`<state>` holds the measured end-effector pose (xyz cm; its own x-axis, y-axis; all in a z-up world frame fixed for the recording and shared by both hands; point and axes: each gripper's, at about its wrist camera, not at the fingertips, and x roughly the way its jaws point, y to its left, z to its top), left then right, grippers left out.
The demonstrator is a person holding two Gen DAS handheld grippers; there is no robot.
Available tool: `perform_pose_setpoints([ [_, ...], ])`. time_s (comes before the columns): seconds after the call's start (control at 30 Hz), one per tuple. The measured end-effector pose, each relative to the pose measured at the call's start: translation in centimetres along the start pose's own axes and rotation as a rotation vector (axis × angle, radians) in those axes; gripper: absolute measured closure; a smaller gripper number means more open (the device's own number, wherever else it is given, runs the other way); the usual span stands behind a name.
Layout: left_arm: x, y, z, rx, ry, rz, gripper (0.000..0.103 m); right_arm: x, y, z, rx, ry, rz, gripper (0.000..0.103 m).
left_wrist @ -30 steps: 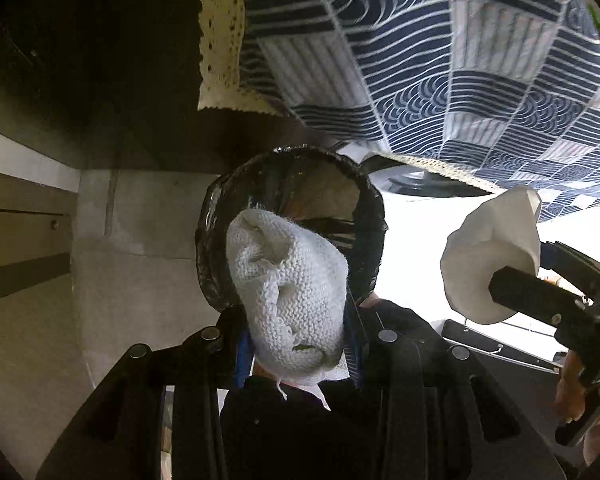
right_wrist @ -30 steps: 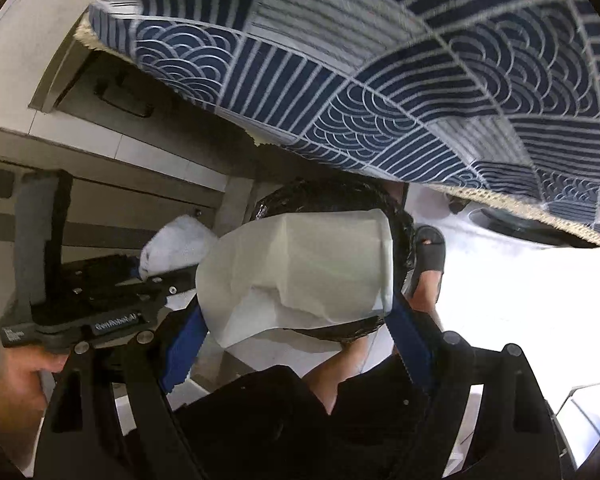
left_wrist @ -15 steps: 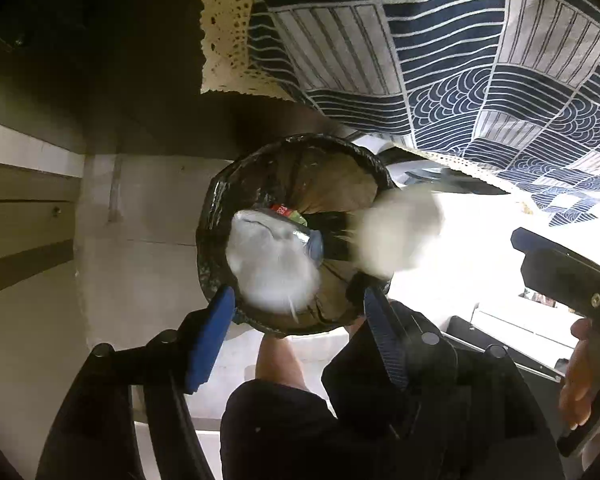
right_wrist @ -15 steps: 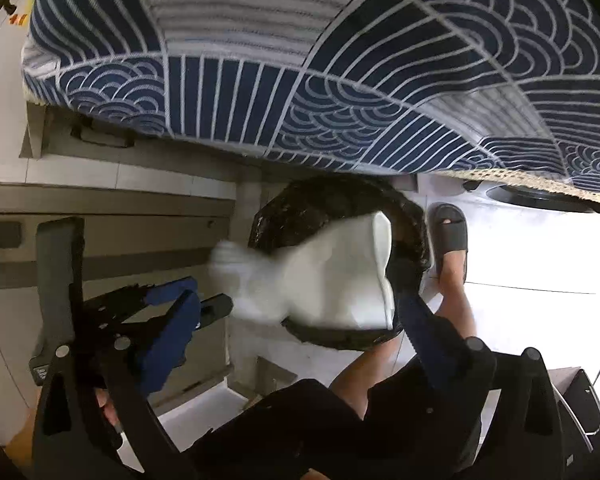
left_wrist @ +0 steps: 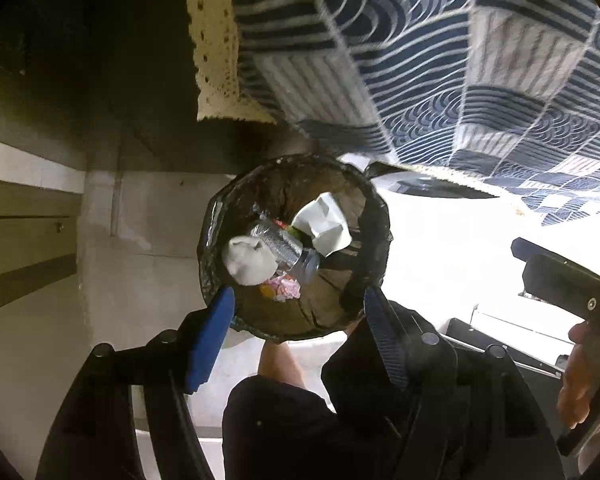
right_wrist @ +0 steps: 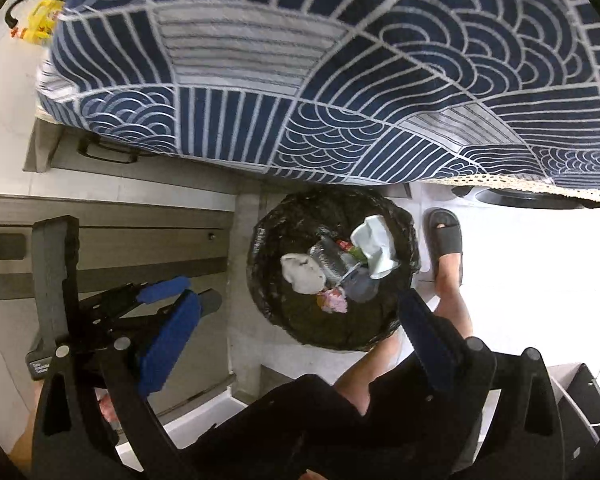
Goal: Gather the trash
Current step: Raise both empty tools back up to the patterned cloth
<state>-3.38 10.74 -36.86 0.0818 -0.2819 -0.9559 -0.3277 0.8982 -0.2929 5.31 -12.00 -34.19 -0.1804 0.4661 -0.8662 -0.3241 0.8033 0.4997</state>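
A round bin lined with a black bag (left_wrist: 216,216) stands on the floor below both grippers. Inside lie a white knitted cloth wad (left_wrist: 248,260), a crumpled white paper (left_wrist: 324,224), a clear plastic bottle (left_wrist: 284,248) and a pink wrapper (left_wrist: 286,288). My left gripper (left_wrist: 298,300) hangs open above the bin's near rim with nothing between its blue pads. The right wrist view shows the same bin (right_wrist: 268,232), the cloth (right_wrist: 302,272) and the paper (right_wrist: 376,248). My right gripper (right_wrist: 300,304) is wide open and empty above it.
A blue-and-white patterned tablecloth (right_wrist: 340,80) overhangs the far side of the bin. Grey cabinet drawers (right_wrist: 100,248) stand to the left. The person's foot in a dark slipper (right_wrist: 446,240) is right of the bin, with a leg just below it.
Both grippers opened. The knitted cloth left the left jaws and the white paper left the right jaws; both fell into the bin.
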Motion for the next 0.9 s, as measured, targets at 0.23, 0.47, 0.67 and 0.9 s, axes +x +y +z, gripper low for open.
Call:
perform_pose_setpoints([
  [0.23, -3.5, -0.6, -0.2, 0.024, -0.072, -0.011, 0.038, -3.3, 0.4, -0.5, -0.014, -0.058, -0.005, 0.005],
  [0.47, -7.3, -1.8, -0.6, 0.057, -0.137, -0.026, 0.038, -7.6, 2.2, -0.9, -0.064, -0.164, -0.013, 0.005],
  [0.67, -10.7, -3.2, -0.4, 0.104, -0.198, -0.037, 0.038, -11.0, 3.2, -1.4, -0.105, -0.250, -0.008, 0.005],
  [0.9, -14.2, -5.0, -0.1, 0.165, -0.252, -0.049, 0.038, -13.9, 3.0, -0.8, -0.096, -0.328, -0.009, 0.005],
])
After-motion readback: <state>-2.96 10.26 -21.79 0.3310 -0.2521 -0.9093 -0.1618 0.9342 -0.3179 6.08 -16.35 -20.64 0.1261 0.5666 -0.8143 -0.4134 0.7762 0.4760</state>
